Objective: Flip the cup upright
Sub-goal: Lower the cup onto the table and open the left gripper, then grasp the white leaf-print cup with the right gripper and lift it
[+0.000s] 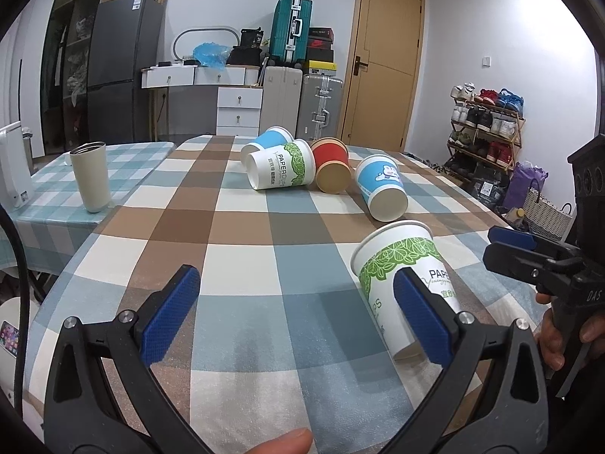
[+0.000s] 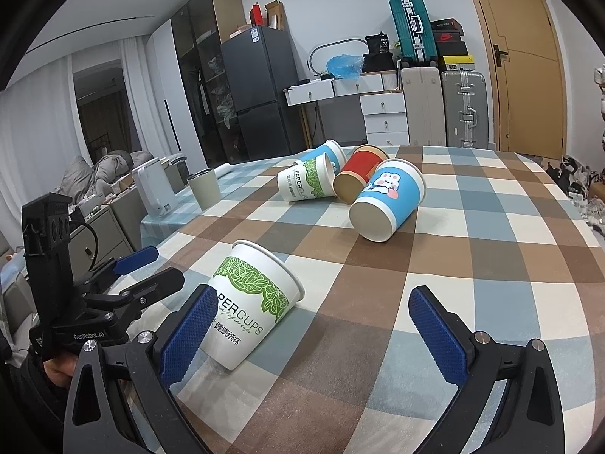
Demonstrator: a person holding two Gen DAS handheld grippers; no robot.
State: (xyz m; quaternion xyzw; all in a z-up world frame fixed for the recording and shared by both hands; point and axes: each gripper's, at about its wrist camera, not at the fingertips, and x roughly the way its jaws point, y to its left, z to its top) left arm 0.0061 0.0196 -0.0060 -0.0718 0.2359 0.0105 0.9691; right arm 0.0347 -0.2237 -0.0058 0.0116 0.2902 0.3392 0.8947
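White-and-green paper cup [image 2: 251, 302] stands upright on the checked bench [image 2: 491, 265], nearer than the four tipped cups [image 2: 351, 185]; both hand-held grippers, left [image 1: 298, 314] and right [image 2: 314, 333], gape empty beside it, so next grab a tipped one.

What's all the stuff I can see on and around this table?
Green-leaf paper cups: 2, white; near one upright by the jaws, far one lying on its side.
Blue paper cups: 2; one lying mid-table, one behind.
Red paper cup: 1, lying on its side.
Tumbler: 1, cream, upright, left.
Tablecloth: 1, checked brown, blue, white.
Suitcases: 3, teal, beige, silver, back wall.
Fridge: 1, dark grey.
Left gripper: black, blue pads, jaws open.
Right gripper: same, jaws open.
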